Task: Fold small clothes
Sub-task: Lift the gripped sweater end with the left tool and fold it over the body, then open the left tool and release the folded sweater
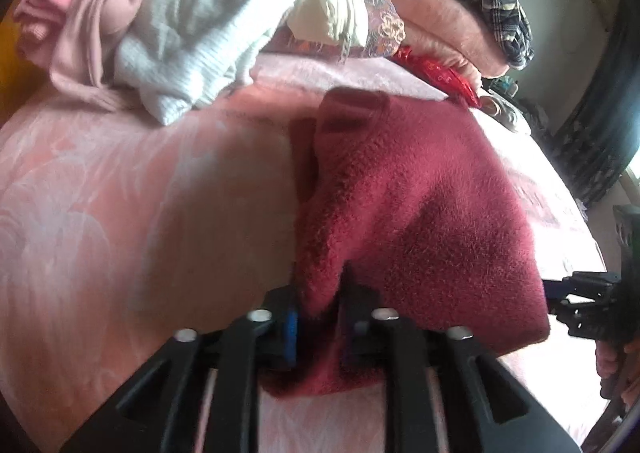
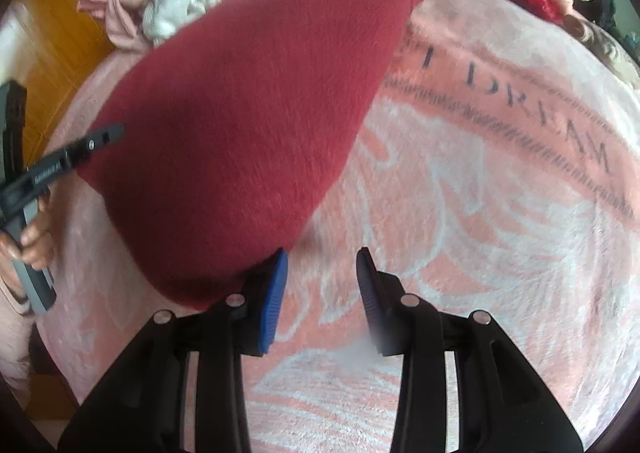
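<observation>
Your left hand-held gripper (image 1: 318,317) grips the maroon fleece garment (image 1: 412,205); your right one is released.

You hold the fleece by its near edge, lifted over the pink bedspread (image 2: 480,213). Your right hand-held gripper (image 2: 322,289) hangs spread apart beside its corner. A clothes pile (image 1: 180,25) lies beyond.

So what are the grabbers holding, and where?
The left gripper pinches the red cloth at its near edge. The right gripper is open, holding nothing.
</observation>
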`<state>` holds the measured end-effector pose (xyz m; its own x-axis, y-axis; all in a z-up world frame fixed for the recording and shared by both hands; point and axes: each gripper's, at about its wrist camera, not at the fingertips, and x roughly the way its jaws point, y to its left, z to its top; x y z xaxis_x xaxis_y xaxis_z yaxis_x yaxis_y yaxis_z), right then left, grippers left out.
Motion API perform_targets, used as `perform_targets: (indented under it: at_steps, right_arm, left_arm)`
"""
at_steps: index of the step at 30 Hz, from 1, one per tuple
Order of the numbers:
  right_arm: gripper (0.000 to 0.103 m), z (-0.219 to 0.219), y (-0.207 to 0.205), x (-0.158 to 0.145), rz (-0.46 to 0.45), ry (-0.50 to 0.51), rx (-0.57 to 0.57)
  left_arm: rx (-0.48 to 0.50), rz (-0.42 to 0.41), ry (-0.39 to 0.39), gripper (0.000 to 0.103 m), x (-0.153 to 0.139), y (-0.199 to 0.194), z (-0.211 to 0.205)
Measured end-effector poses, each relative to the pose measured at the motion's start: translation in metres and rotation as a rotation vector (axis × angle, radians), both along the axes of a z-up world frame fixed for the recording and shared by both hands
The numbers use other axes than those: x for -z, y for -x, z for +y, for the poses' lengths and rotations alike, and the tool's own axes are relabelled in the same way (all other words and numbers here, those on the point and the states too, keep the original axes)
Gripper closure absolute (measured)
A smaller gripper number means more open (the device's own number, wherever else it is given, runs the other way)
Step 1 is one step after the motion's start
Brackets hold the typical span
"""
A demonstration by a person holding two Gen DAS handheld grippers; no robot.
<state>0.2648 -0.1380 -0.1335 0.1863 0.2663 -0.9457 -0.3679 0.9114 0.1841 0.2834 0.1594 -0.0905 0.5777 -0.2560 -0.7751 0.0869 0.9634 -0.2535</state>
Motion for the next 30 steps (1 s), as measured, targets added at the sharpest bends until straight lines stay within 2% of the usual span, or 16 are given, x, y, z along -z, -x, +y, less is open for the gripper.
perform_targets:
  at_steps: [3, 5, 7, 13, 17, 20, 21, 22, 23, 24, 26, 30]
  right_arm:
    - [0.065, 0.002, -0.002, -0.006, -0.006, -0.007, -0.005]
    - [0.058, 0.001, 0.003, -0.006, -0.013, 0.009, -0.012]
    - [0.055, -0.001, 0.012, -0.004, 0.002, 0.029, -0.015]
    - [0.046, -0.015, 0.015, -0.002, 0.100, -0.015, 0.041]
    - [0.037, -0.010, 0.009, 0.010, 0.143, -0.028, 0.073]
    - [0.038, -0.004, 0.002, 0.026, 0.191, -0.044, 0.084]
    - [0.041, -0.003, 0.001, 0.031, 0.199, -0.049, 0.080]
    - [0.056, -0.002, 0.001, 0.033, 0.207, -0.064, 0.077]
    - [0.080, -0.001, 0.001, 0.034, 0.222, -0.091, 0.073]
    - [0.092, 0.001, 0.001, 0.033, 0.257, -0.140, 0.062]
    - [0.097, 0.006, 0.003, 0.025, 0.217, -0.093, 0.035]
    - [0.100, 0.010, 0.017, 0.015, 0.136, 0.015, -0.001]
  left_arm:
    - [-0.031, 0.013, 0.030, 0.061, -0.010, 0.009, 0.008]
    - [-0.041, 0.049, 0.078, 0.053, -0.014, 0.019, 0.012]
    - [-0.044, 0.069, 0.106, 0.053, -0.016, 0.029, 0.010]
    - [0.003, 0.091, 0.057, 0.048, -0.014, 0.036, -0.014]
    - [-0.031, 0.121, 0.024, 0.048, -0.001, 0.023, -0.018]
    - [-0.031, 0.144, -0.010, 0.048, 0.012, 0.018, -0.021]
    - [-0.029, 0.143, -0.015, 0.048, 0.013, 0.019, -0.022]
    - [-0.027, 0.140, -0.020, 0.048, 0.014, 0.019, -0.023]
    - [-0.024, 0.138, -0.024, 0.048, 0.014, 0.020, -0.023]
    - [-0.023, 0.137, -0.028, 0.047, 0.014, 0.020, -0.024]
    - [-0.022, 0.132, -0.035, 0.047, 0.013, 0.021, -0.025]
    - [-0.021, 0.123, -0.044, 0.048, 0.012, 0.023, -0.023]
